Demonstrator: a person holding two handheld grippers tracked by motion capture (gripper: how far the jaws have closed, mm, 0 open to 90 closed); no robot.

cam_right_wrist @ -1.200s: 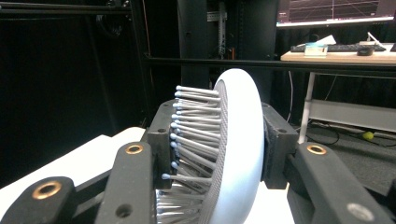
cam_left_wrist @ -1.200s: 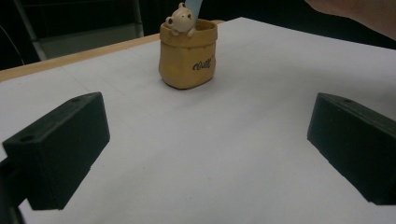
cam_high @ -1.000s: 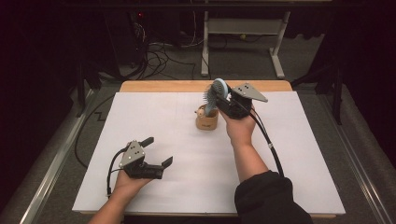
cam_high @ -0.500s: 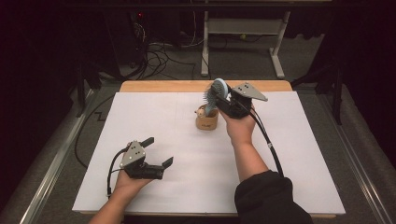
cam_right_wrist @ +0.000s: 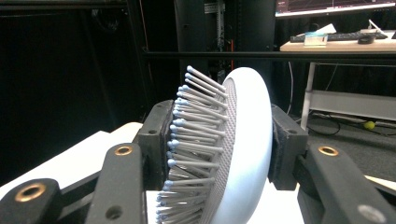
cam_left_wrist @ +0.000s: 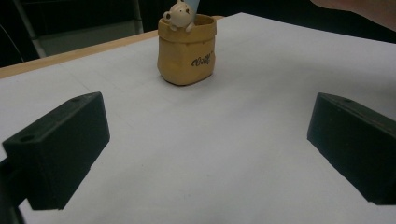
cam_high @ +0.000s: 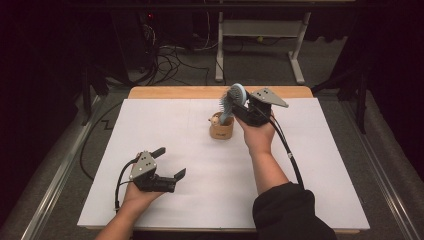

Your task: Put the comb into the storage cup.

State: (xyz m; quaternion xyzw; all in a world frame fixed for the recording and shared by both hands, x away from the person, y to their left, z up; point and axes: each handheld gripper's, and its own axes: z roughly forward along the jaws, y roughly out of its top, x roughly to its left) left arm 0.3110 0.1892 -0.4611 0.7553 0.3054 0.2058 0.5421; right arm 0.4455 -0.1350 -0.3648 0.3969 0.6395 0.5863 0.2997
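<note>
Hairbrush [cam_high: 235,96] standing in the cup [cam_high: 221,129] at the desk's [cam_high: 310,165] far side.
Your right gripper [cam_high: 239,104] has just been loosening, brush head between its jaws, pads touching; your left gripper [cam_high: 170,162] rests released, well apart.

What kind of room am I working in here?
Most likely a lab or recording workspace, not a home: a white-covered table under a fixed camera, loose cables on the grey floor behind it, and a desk with a monitor and keyboard.
</note>
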